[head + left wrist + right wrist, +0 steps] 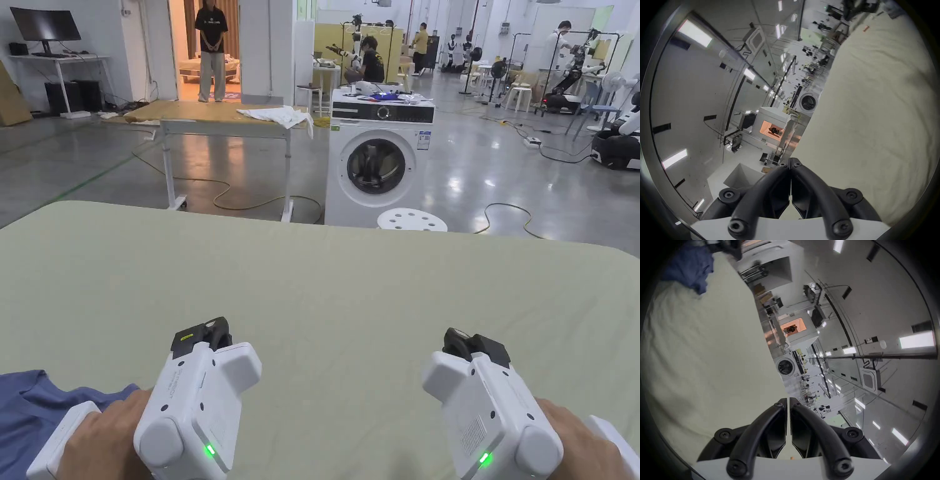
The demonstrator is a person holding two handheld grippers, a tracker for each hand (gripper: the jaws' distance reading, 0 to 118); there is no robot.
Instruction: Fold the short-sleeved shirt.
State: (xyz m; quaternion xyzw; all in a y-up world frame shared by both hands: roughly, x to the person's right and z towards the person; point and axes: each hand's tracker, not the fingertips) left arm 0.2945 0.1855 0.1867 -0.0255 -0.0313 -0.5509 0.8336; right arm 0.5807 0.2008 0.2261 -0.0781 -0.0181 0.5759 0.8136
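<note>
A blue shirt (28,406) lies bunched at the near left corner of the pale green table (325,281), partly cut off by the frame edge; it also shows as a dark blue heap (688,269) in the right gripper view. My left gripper (209,331) hovers over the table just right of the shirt, jaws together with nothing between them (790,162). My right gripper (465,344) is held farther right over bare cloth, jaws also together and empty (788,400). A hand holds each gripper.
Beyond the table's far edge stand a washing machine (378,162), a white stool (412,220) and a wooden table with a white cloth (275,115). Several people stand or sit in the background.
</note>
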